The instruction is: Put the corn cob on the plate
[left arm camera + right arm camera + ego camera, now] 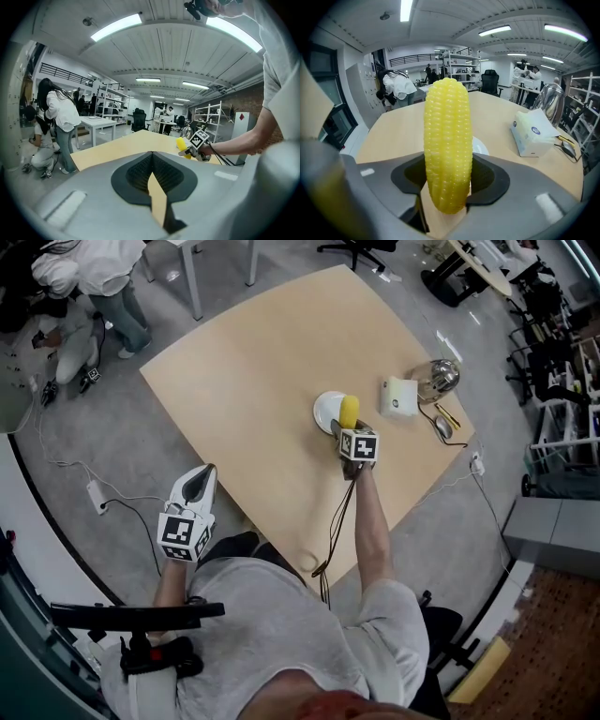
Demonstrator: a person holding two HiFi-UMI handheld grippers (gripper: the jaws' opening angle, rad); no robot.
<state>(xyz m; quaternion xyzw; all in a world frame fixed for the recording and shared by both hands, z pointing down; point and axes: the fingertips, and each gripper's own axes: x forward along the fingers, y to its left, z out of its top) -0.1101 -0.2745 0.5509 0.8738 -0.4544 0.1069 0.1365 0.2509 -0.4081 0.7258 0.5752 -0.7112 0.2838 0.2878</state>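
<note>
A yellow corn cob (446,143) stands upright between the jaws of my right gripper (446,187), which is shut on it. In the head view the corn cob (349,412) hangs over the near right rim of a small white plate (327,410) on the tan table (262,371); the right gripper (356,439) is just in front of the plate. A sliver of the plate (480,146) shows behind the cob. My left gripper (195,488) is held off the table's near left edge, shut with nothing in it. From there the corn cob (182,145) shows far off.
A white tissue box (399,397) lies right of the plate, with a shiny metal kettle (437,378), a pen and a mouse (443,427) beyond it. Cables hang off the table's near edge. People (94,282) crouch at the far left by a white desk.
</note>
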